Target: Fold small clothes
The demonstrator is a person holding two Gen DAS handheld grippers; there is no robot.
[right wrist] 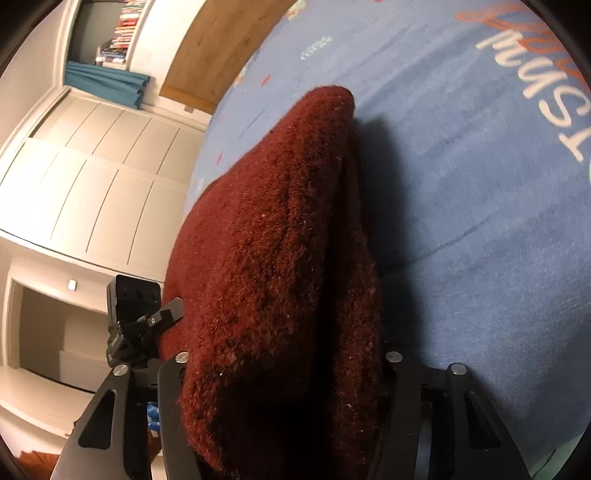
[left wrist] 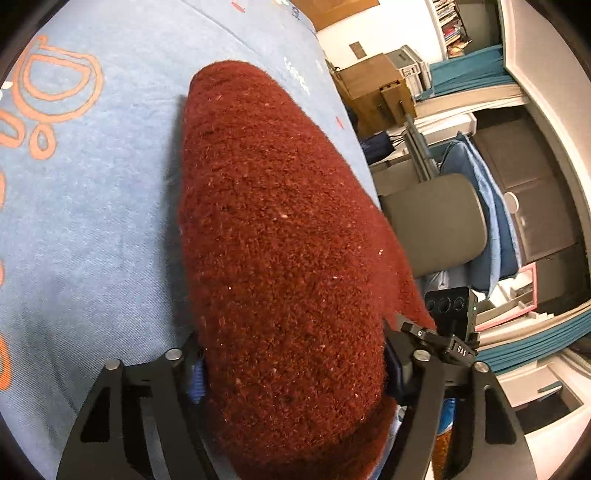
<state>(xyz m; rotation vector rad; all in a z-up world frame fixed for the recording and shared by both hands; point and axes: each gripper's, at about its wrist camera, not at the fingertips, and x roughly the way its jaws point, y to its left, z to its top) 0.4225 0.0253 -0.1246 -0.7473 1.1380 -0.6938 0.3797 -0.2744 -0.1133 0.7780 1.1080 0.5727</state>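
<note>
A dark red fuzzy knitted garment lies bunched in a long thick fold on a blue bedsheet with orange print. The fold runs between the jaws of my left gripper, which close on its near end; the cloth hides the fingertips. In the right wrist view the same red garment fills my right gripper, whose jaws also close on the thick fold over the blue sheet. The two grippers sit side by side: the right gripper's body shows in the left view, the left gripper's body in the right.
The bed's edge runs close to the garment. Beyond it stand a grey chair draped with blue cloth, a wooden box and bookshelves. White wardrobe doors, a teal curtain and a wooden headboard show in the right view.
</note>
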